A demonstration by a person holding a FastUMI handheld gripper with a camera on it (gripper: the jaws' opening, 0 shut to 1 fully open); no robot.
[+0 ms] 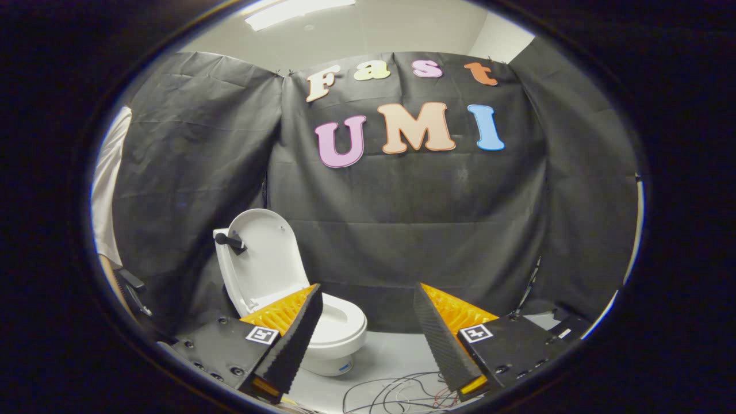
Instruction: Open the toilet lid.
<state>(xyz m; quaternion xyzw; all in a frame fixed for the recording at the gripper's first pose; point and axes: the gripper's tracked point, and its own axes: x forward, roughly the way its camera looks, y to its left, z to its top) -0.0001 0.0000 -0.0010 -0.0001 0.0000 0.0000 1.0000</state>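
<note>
Gripper (367, 302) wide open, holding nothing, toilet lid (265, 256) upright beyond, left finger (290, 339) hiding bowl's side

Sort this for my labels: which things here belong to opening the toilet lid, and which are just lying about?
Job: toilet; its lid, already raised; the gripper, fingers open, holding nothing.
Lying about: loose cables on the floor; black handle beside the lid.

a ceiling light panel (299, 10) is glaring overhead and lighting the booth evenly, while fisheye distortion is bending the edges and detail is staying fairly sharp.
</note>
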